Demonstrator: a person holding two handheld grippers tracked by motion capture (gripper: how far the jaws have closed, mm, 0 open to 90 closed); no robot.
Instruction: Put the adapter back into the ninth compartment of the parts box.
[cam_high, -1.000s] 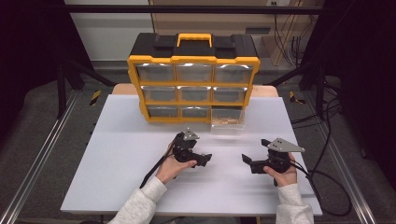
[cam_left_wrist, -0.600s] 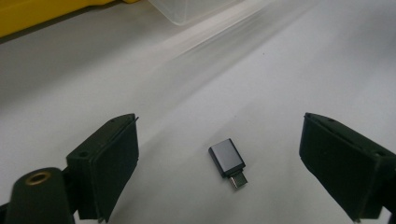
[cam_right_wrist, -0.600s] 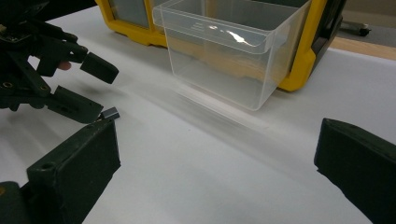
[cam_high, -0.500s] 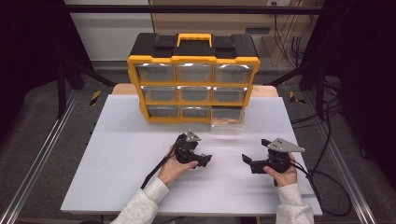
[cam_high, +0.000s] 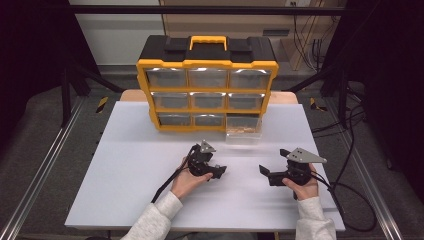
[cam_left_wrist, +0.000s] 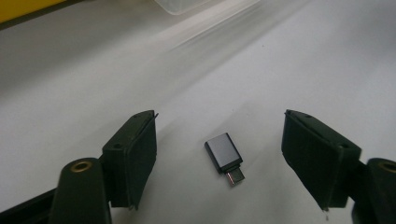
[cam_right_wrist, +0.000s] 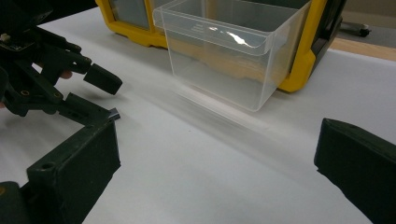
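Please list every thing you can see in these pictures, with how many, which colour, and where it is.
USB adapter: one, grey with a metal plug, lying on the table between the left gripper's jaws, not touched by them.
Organiser case: one, yellow and black with nine clear drawers, standing at the far side of the table.
Pulled-out drawer: one, clear plastic, at the case's lower right corner, drawn forward onto the table.
Table: one, white top.
Cables: several, black, trailing at the right edge.
Left gripper: one, black, jaws have just been closing around the adapter, not yet pressing on it.
Right gripper: one, black, jaws open, nothing between them.
Sleeves: two, white, at the near edge.
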